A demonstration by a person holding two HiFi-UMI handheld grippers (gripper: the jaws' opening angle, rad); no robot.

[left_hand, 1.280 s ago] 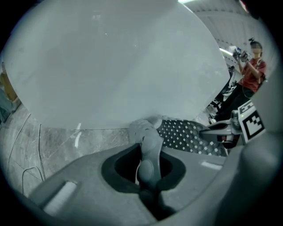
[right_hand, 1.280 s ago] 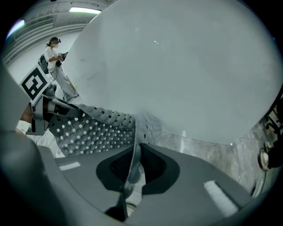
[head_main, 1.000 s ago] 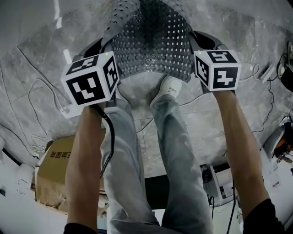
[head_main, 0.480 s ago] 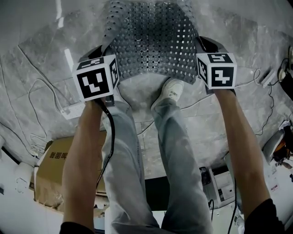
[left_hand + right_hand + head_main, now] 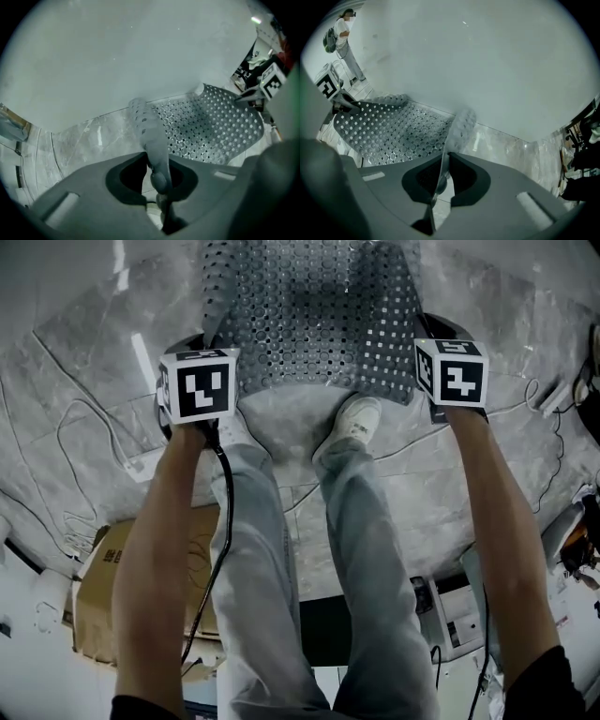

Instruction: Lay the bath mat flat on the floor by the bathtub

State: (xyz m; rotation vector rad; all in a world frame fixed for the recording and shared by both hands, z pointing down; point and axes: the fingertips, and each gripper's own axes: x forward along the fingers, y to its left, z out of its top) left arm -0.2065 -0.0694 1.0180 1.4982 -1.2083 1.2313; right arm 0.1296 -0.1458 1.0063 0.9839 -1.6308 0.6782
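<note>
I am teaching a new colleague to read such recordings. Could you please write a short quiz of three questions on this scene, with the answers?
1. What is between the jaws of the right gripper?
A) a white cable
B) an edge of the bath mat
C) nothing
2. True or false: the whole bath mat lies flat on the floor.
3. Fill in: at the lower left of the head view lies a brown ____.

Key
1. B.
2. False. Its near corners curl up into the right gripper and the left gripper, whose jaws have just been opening a little with the mat between them.
3. cardboard box.
</note>
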